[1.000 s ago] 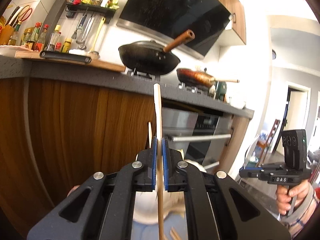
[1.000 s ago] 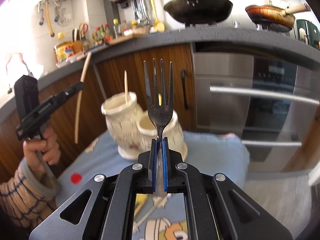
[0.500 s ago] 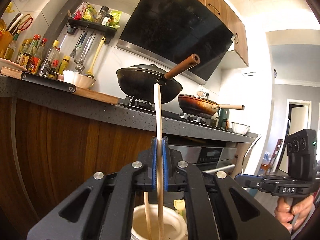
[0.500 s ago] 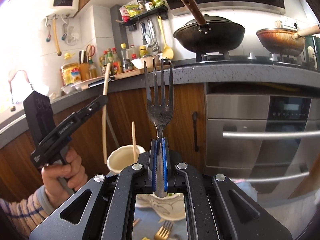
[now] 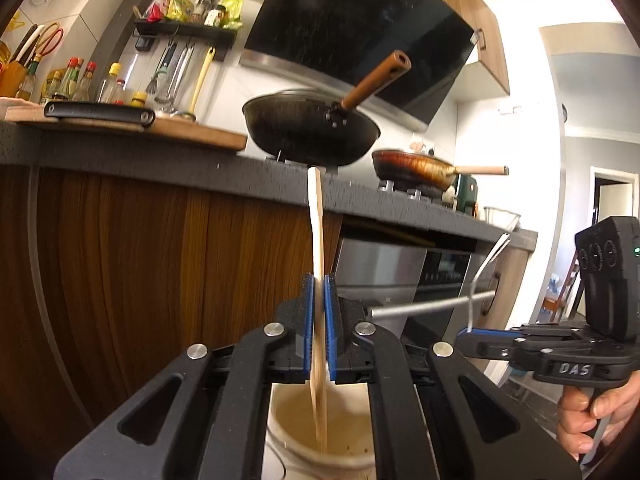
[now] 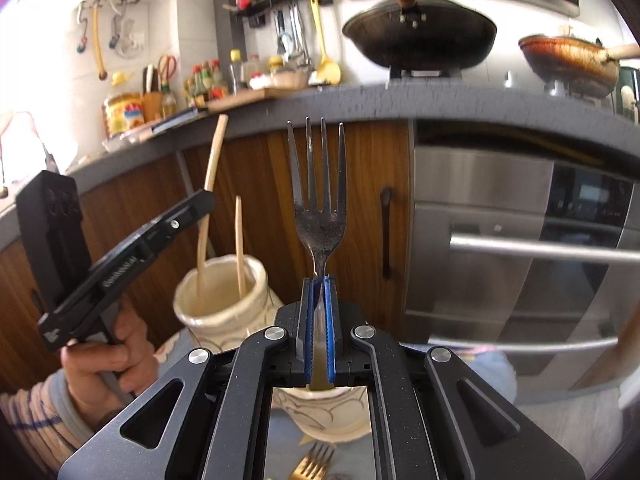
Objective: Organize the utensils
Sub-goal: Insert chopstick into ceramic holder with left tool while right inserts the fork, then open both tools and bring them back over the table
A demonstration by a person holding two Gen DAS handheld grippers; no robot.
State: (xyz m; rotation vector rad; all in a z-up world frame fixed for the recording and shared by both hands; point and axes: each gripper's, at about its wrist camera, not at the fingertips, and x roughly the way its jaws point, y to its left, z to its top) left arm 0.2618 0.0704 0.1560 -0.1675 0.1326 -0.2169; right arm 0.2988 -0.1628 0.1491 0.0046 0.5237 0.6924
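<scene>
My left gripper (image 5: 319,278) is shut on a wooden chopstick (image 5: 316,220) held upright, its lower end dipping into the mouth of a cream ceramic holder (image 5: 348,456). In the right wrist view that chopstick (image 6: 211,184) stands in the holder's left cup (image 6: 224,316) beside a second chopstick (image 6: 239,240), with the left gripper (image 6: 206,200) above. My right gripper (image 6: 319,280) is shut on a dark steel fork (image 6: 320,224), tines up, over the holder's other cup (image 6: 320,408). The right gripper (image 5: 462,333) also appears at the right of the left wrist view.
A gold fork (image 6: 314,464) lies on the blue cloth (image 6: 492,368) under the holder. Behind are wooden cabinet doors (image 6: 256,168), a steel oven (image 6: 520,240) with a bar handle, and a grey counter (image 5: 160,156) with a wok (image 5: 312,132), a pan and bottles.
The left gripper has sunk with its chopstick, whose lower end now sits inside the holder. The right gripper has shifted with the fork until the holder's other cup lies beneath it.
</scene>
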